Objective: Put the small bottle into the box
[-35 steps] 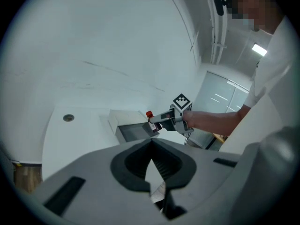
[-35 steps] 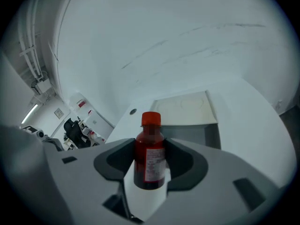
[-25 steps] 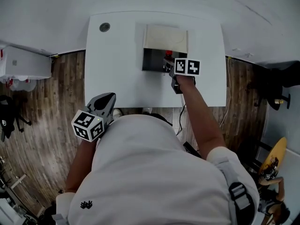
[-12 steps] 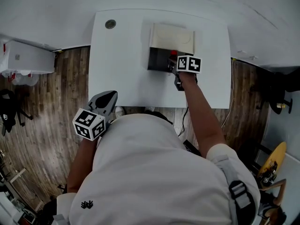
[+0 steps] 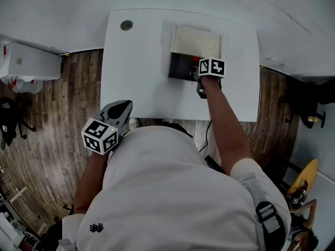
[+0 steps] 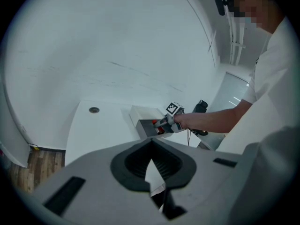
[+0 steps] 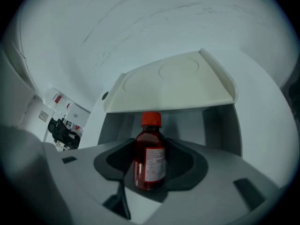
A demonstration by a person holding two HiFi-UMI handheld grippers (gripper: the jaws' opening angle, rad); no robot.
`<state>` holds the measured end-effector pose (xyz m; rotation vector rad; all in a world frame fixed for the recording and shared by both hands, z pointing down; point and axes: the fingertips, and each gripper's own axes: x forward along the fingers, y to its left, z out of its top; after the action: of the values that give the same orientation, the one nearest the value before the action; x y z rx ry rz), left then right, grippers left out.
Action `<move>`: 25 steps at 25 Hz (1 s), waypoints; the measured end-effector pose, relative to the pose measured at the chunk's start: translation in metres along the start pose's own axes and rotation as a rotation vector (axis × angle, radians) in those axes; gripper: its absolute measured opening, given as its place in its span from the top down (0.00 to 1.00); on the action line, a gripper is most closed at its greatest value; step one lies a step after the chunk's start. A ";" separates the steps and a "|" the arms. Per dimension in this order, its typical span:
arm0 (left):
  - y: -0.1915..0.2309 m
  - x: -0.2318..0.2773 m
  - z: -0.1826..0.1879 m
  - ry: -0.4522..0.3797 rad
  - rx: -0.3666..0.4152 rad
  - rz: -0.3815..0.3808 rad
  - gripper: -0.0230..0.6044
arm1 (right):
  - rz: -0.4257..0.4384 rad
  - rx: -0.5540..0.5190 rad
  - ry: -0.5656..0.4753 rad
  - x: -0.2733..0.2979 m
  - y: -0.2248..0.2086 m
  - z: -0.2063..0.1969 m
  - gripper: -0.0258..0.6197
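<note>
**Head view.** The right gripper (image 5: 194,75) is stretched out over the white table (image 5: 136,77). Its tips are at the dark opening of the box (image 5: 196,40). The small bottle is mostly hidden under the gripper's marker cube (image 5: 212,67).
Compared with one second ago, this gripper has moved forward and sits closer into the opening. The red cap that then showed clearly beside the cube can hardly be made out now.
The left gripper (image 5: 123,106) has not moved. It is off the table's near edge, well behind and to the left of the right gripper.

**Left gripper view.** The left gripper (image 6: 151,144) has its jaws closed tip to tip, with nothing between them. Far ahead and to its right is the right gripper (image 6: 161,124), at the box (image 6: 143,114).

**Right gripper view.** The right gripper (image 7: 151,172) has its jaws fairly wide apart, with the pads clamped on the sides of the small bottle (image 7: 150,156).
- Orientation: the bottle stands upright, long axis vertical, with the cap (image 7: 151,118) on top.
- Appearance: dark red translucent body, red-orange cap, white printed label (image 7: 155,164) facing the camera.
- Surroundings: directly ahead of the jaws is the grey inside of the box (image 7: 220,125), with the cream lid (image 7: 168,86) raised above it.
</note>
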<state>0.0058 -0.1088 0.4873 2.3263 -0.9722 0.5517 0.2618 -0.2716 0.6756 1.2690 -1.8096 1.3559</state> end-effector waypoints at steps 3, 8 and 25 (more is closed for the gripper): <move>0.002 0.000 0.001 -0.003 -0.002 -0.005 0.96 | -0.015 0.023 0.015 0.003 -0.002 0.001 0.64; 0.006 -0.001 0.003 -0.017 -0.005 -0.010 0.96 | -0.060 0.032 0.041 0.008 -0.007 0.001 0.64; 0.018 -0.017 -0.001 -0.035 -0.012 -0.001 0.96 | -0.128 0.068 0.116 0.018 -0.020 -0.002 0.63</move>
<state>-0.0188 -0.1108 0.4846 2.3333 -0.9875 0.5043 0.2728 -0.2774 0.6998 1.2906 -1.5890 1.3996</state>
